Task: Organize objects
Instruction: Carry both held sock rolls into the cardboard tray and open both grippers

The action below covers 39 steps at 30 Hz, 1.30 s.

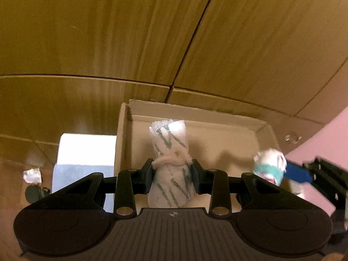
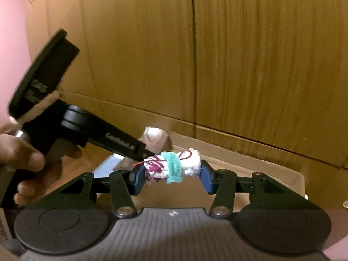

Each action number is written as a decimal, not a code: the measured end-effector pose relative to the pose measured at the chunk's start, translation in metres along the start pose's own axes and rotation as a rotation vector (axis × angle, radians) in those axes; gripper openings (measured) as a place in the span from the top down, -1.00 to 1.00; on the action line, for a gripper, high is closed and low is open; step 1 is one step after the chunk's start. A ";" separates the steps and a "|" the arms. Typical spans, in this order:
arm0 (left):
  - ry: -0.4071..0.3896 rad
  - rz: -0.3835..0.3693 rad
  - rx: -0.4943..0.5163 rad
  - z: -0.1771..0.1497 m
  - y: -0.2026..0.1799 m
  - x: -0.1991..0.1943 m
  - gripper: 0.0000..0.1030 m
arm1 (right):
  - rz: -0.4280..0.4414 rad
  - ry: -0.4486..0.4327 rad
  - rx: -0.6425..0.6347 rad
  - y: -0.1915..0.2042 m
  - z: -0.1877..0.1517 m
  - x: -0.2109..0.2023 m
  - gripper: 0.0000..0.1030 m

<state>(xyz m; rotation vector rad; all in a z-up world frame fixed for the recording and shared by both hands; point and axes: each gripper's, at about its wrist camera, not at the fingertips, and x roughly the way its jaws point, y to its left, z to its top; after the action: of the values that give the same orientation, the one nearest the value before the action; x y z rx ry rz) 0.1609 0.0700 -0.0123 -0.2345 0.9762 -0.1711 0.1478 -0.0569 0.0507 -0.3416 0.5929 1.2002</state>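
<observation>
blurred: right gripper (image 1: 269,171) | cut off: hand (image 2: 19,163) | too small: crumpled scrap (image 1: 32,175)

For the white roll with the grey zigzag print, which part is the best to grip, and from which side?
Grip the white roll at its waist, where the fluffy string ties it, coming from above with one pad on each side. The tie narrows it there and resists slipping. The left gripper already holds it so, upright above the cardboard box.
</observation>
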 end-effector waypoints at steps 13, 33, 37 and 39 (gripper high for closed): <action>0.012 0.056 0.128 0.021 0.015 0.076 0.14 | 0.036 0.187 -0.147 -0.037 0.000 0.133 0.07; -0.064 -0.036 -0.004 0.020 0.032 0.037 -0.52 | 0.121 0.237 -0.415 -0.008 0.000 0.186 0.03; -0.080 -0.048 0.013 0.023 0.036 0.026 -0.54 | 0.152 0.245 -0.433 -0.011 0.001 0.191 -0.03; -0.085 -0.067 0.032 0.025 0.039 0.021 -0.58 | 0.163 0.251 -0.424 -0.015 0.003 0.195 -0.11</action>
<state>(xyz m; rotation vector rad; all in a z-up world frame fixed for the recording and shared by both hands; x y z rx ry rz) 0.1949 0.1050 -0.0258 -0.2433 0.8813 -0.2363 0.2089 0.0890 -0.0643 -0.8242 0.5866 1.4522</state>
